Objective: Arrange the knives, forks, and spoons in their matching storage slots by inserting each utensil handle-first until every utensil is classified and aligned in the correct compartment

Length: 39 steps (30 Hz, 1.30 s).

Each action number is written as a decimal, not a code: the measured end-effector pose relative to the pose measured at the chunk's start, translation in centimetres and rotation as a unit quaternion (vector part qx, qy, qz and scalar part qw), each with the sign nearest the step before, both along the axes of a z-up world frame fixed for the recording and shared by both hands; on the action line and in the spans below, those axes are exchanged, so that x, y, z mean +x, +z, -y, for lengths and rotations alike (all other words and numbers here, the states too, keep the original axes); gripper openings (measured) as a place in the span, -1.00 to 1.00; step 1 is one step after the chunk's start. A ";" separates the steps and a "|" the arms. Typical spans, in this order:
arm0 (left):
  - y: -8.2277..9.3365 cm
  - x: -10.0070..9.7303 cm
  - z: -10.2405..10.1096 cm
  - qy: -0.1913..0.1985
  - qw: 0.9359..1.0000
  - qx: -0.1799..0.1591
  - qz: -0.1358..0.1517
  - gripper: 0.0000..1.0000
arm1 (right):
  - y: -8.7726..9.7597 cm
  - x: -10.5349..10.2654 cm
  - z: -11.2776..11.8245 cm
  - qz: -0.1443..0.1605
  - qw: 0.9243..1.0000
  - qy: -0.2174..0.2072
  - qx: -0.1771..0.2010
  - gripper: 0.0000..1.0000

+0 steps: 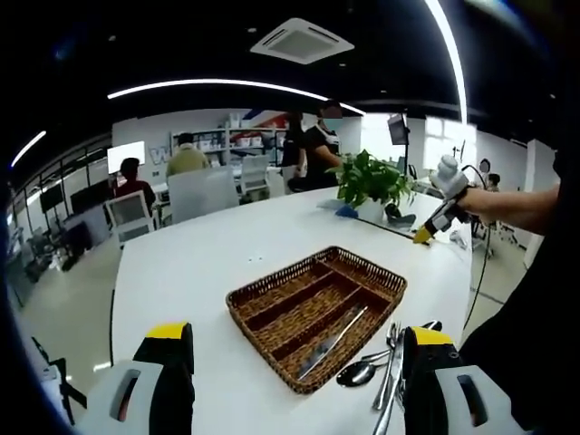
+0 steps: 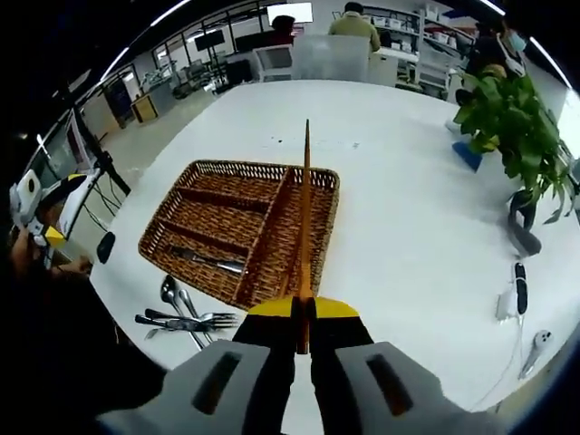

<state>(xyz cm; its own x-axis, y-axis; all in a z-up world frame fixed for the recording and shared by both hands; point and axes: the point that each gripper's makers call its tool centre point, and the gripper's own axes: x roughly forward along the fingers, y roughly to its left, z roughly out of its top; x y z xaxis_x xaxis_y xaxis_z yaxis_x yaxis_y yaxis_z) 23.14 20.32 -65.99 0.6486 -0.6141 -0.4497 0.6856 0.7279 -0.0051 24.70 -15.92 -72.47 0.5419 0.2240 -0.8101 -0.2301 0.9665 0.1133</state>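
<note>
Right gripper view: a long, thin orange-brown wooden stick (image 2: 305, 217), probably chopsticks, is clenched in the right tool (image 2: 304, 317) above the woven wicker tray (image 2: 313, 181) on the white bench (image 2: 408, 227). It looks light, stiff and slippery; grip near the end. Loose steel cutlery (image 1: 385, 358) lies beside the tray. The left tool (image 1: 294, 362) is released.

Open office under a dark ceiling (image 1: 181, 36) with long light strips (image 1: 217, 85) and a square air vent (image 1: 302, 40). Wide white bench (image 1: 227, 245) with rounded corners; potted green plant (image 1: 370, 179) near its far edge. Beyond it white chairs (image 1: 130, 214), shelving (image 1: 210, 140) against a pale wall, seated and standing people. Bright windows (image 1: 444, 136) to one side. Pale glossy floor (image 1: 63, 308).
</note>
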 end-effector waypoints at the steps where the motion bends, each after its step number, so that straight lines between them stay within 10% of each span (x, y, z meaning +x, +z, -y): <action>1: 0.0 0.0 0.0 0.000 1.000 0.001 0.000 1.00 | 0.0 0.1 0.0 0.000 1.000 -0.001 0.001 -0.97; 22: 0.1 -0.4 -1.6 0.021 1.000 0.001 0.006 1.00 | -0.7 3.4 -1.0 -0.004 0.999 -0.028 0.021 -0.97; 39: 0.1 -0.7 -3.0 0.040 0.999 0.000 0.002 1.00 | -5.7 2.4 -1.8 -0.048 0.998 -0.042 0.017 -0.96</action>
<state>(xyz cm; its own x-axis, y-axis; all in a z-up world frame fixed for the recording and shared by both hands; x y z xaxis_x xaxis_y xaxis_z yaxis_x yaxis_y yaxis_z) 22.41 23.29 -65.85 0.6972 -0.5601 -0.4474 0.6253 0.7804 -0.0025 27.06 -14.10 -78.16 0.4795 0.2103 -0.8520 -0.1355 0.9770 0.1649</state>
